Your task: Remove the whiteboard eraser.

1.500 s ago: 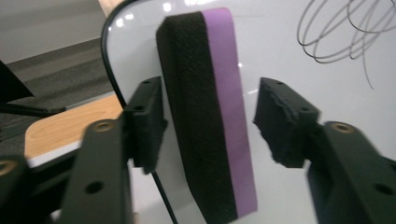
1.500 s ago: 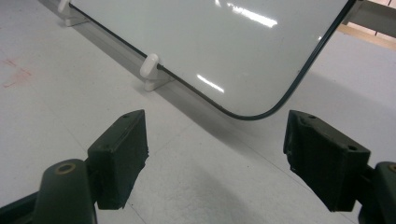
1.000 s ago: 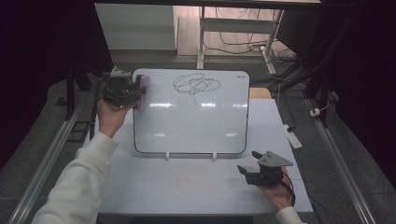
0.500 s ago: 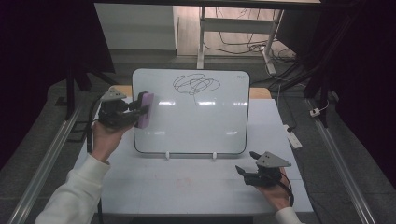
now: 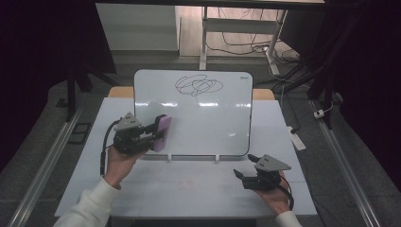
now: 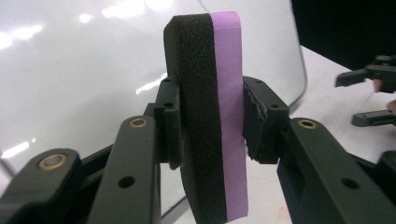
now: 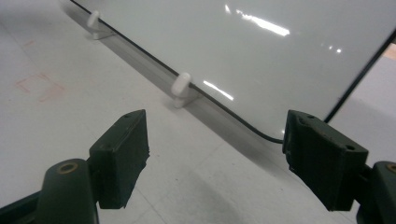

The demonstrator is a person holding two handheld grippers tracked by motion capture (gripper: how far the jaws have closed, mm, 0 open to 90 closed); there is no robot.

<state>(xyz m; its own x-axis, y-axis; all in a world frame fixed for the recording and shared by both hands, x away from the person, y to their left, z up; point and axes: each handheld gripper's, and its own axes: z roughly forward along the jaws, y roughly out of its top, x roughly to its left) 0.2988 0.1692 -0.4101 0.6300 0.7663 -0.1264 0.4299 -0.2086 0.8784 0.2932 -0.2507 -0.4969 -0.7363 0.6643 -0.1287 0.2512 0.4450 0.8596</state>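
A whiteboard stands tilted on the white table, with a black scribble near its top. My left gripper is shut on a purple and black foam eraser, held at the board's lower left corner. In the left gripper view the eraser stands upright between the pads, the board behind it. My right gripper is open near the table's front right, below the board's lower right corner. Its jaws hold nothing, with the board's bottom edge ahead of them.
Two small white clips prop the board's lower edge. A white cable adapter lies at the table's right side. Metal rails run along both sides of the table. A desk frame with cables stands beyond the far edge.
My left gripper has carried the eraser down and toward the person, from the board's upper left corner to its lower left corner. The right gripper has stayed where it was.
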